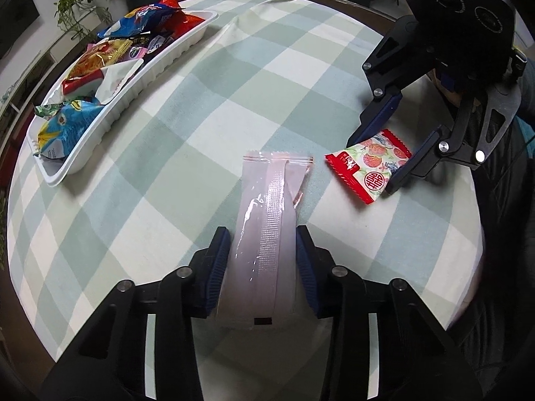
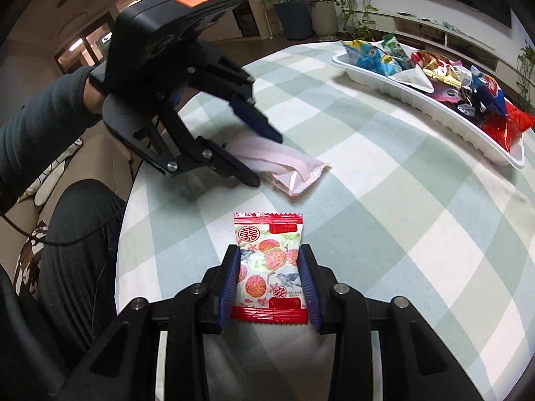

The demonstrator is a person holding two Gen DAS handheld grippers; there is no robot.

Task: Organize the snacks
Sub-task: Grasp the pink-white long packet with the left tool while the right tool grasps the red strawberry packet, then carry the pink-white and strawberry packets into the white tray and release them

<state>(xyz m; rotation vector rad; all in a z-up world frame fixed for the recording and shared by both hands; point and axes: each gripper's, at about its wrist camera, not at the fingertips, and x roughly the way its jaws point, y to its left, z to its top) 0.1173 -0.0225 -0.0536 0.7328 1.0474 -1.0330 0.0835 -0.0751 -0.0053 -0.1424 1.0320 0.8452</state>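
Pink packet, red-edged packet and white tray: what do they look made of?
Pink packet: glossy plastic film, judging by glare streaks and the embossed centre seam. Red-edged packet: printed film or foil, with serrated crimped ends; which one is unclear. White tray: likely thin moulded plastic or foam, matte, with ribbed walls.

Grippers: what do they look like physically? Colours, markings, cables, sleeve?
Both are matte black linkage frames with silver pivot bolts and blue ribbed finger pads. The left gripper has a boxy black housing with an orange sticker on top; the right gripper shows three round recesses on its housing. A thin black cable trails from the left arm's dark grey-green sleeve.
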